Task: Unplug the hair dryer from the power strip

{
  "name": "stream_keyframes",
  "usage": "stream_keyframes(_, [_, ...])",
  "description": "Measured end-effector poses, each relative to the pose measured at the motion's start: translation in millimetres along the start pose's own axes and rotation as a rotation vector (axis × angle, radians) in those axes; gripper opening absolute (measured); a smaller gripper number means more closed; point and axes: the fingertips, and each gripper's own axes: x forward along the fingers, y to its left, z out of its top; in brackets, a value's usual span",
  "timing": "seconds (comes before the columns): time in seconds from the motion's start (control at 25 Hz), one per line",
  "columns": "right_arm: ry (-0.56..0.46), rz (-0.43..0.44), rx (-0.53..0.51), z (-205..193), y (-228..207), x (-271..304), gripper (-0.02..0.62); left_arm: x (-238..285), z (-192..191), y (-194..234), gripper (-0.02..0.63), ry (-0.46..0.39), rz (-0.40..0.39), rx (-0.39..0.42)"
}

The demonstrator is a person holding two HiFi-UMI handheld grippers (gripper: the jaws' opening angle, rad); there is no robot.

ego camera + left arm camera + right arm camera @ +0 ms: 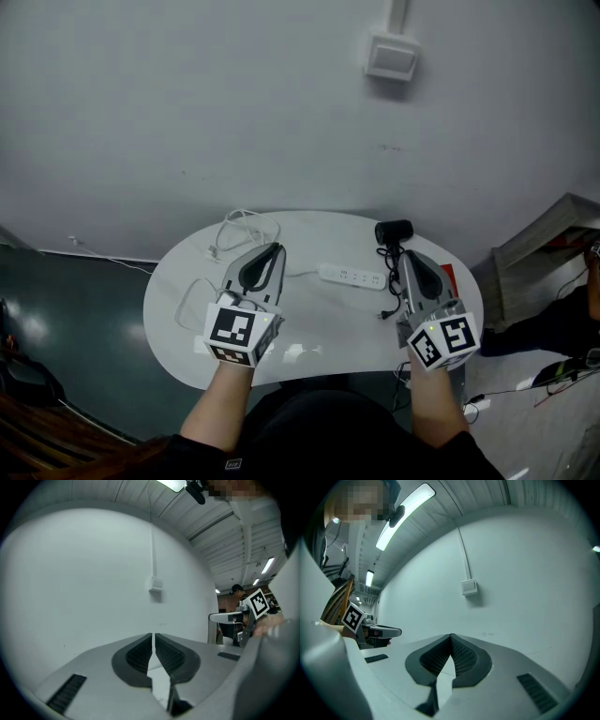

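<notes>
- Left tongs point(153, 638) are closed with nothing in them: the 2 ribbed pads point(139, 656) stand almost together, leaving only a thin slit.
- Right tongs point(451, 637) are also closed and empty, their pads meeting at the tips.
- Both tongs are held above the near half of the white oval worktop point(178, 281), well apart from each other and pointing toward the wall point(187, 112).
- Each gripper view catches the other gripper's marker cube off to the side, the right one point(258, 603) and the left one point(352, 617).
- Between the 2 tongs in the head view lies the white power strip point(352, 276), flat on the worktop. It is nearer the right tongs and touched by neither.
- Just behind the strip's right end lies the black hair dryer point(394, 231), near the far edge of the worktop and ahead of the right tongs.
- A dark cord point(385, 255) runs from the dryer toward the strip's right end. Whether its plug sits in a socket cannot be made out.
- At the left rear of the worktop a thin white cable point(239, 228) lies in loose loops, just beyond the left tongs.
- High on the wall above the dryer is a small white box point(391, 56), with a conduit rising from it.
</notes>
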Motion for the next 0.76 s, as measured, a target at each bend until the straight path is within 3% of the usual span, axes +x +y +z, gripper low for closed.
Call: stream_keyframes(0.76, [0.022,0.015,0.0,-5.3,1.4,-3.4,0.034,-5.1,-9.6,-1.9,0.029,0.025,-0.003,-0.009])
